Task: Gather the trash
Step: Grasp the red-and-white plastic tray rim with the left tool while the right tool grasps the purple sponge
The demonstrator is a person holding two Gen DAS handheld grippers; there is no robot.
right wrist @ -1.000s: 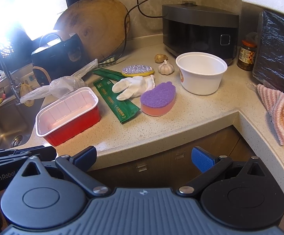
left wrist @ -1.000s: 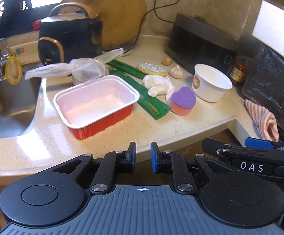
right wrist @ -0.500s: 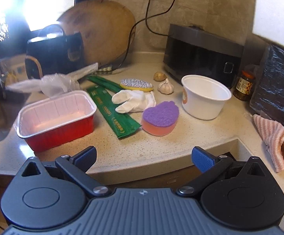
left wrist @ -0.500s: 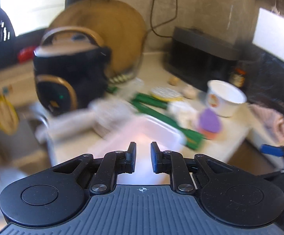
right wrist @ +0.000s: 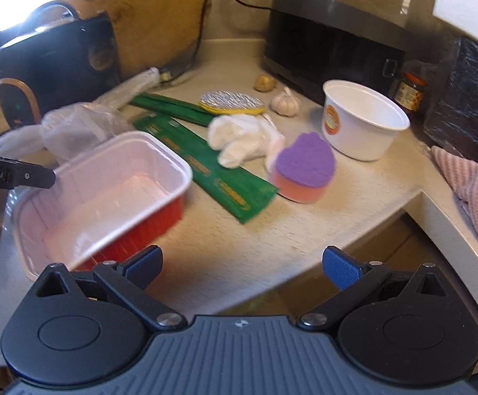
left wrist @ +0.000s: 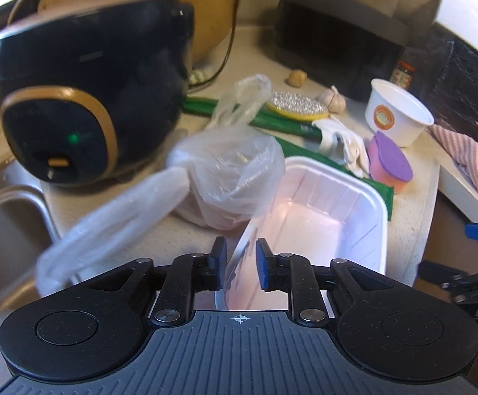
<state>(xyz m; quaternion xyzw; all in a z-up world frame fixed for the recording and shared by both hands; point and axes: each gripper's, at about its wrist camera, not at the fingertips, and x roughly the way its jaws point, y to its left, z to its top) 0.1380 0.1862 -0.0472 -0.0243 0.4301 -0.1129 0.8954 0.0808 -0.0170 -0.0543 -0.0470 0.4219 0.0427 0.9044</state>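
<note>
Left gripper [left wrist: 240, 260] | jaws lately widened, tray rim seen between, untouched | foil tray [left wrist: 321, 210] red-sided only from right wrist | right gripper [right wrist: 242, 265] spread wide, empty | crinkled plastic bag [left wrist: 225, 177] ahead-left

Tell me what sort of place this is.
Most likely a home kitchen counter: a steel sink sits at the left, a black rice cooker stands beside it, and a wooden cutting board leans against the tiled wall, with garlic nearby.

Black left tool [left wrist: 240, 262], blue pads, silver screws
</note>
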